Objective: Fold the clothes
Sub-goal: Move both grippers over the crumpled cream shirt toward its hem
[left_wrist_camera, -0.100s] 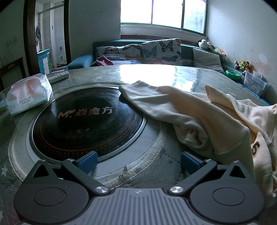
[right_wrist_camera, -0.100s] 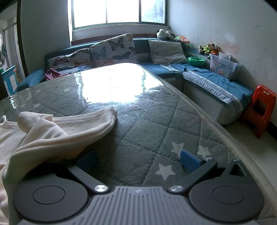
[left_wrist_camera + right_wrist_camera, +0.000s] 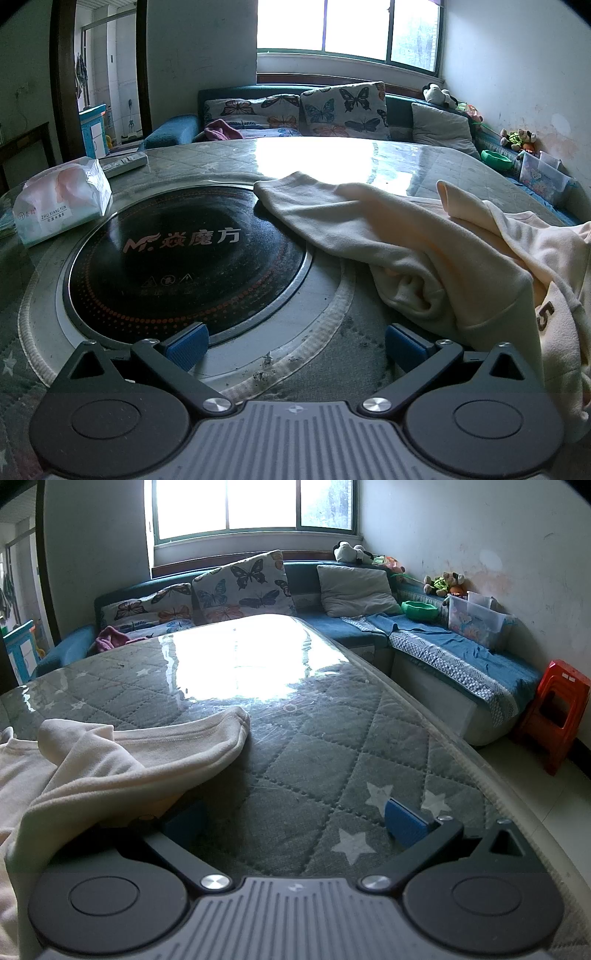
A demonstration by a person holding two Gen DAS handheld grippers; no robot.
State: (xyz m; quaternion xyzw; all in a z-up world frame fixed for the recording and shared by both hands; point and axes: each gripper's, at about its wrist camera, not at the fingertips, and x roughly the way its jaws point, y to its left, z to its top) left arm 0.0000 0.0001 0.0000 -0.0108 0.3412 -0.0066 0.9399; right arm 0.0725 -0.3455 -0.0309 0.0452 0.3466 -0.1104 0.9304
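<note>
A cream sweatshirt lies crumpled on the table, one sleeve stretched left over the edge of the black cooktop. It carries a dark "5" mark at its right side. My left gripper is open and empty, low over the table just left of the garment. In the right wrist view the same sweatshirt lies at the left, a sleeve end reaching toward the table's middle. My right gripper is open; the cloth drapes over its left finger, whose blue pad is partly hidden.
A round black induction cooktop is set in the table. A tissue pack and a remote lie at the far left. The quilted table has a glossy cover. A sofa with cushions and a red stool stand beyond.
</note>
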